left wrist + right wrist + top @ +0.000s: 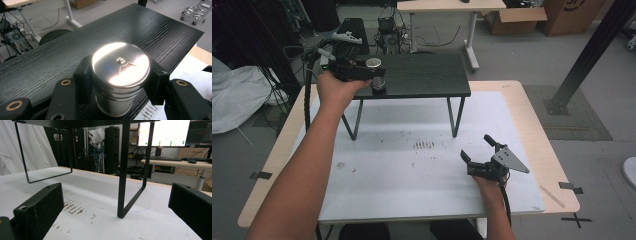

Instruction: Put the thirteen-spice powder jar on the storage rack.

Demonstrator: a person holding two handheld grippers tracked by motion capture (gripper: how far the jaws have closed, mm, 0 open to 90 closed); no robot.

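brushed steel is catching the light on the lid of the tin (120,65) i am holding in my left gripper (371,75). both black pads (84,78) are pressing on its sides, one at nine o'clock and one at three o'clock of the round lid in the left gripper view, so that gripper is clamping the tin and nothing else. the tin is standing upright, its long axis running straight up and down, lid facing the ceiling and base sitting on the black shelf (427,75). it is resting near the shelf's front edge, close to the corner at about seven o'clock of the board in the high view, just above the shelf's front left leg (357,117). a small stamped mark is showing near the middle of the lid, too small for me to read.

my right gripper (479,150) is lying low on the white table top (412,170), at about four o'clock from the shelf and well apart from the tin. its jaws are standing wide apart with nothing between them, pointing towards eleven o'clock, at the shelf's front right leg (124,167). brown scuff marks (73,207) are showing on the white surface just ahead of its left pad.
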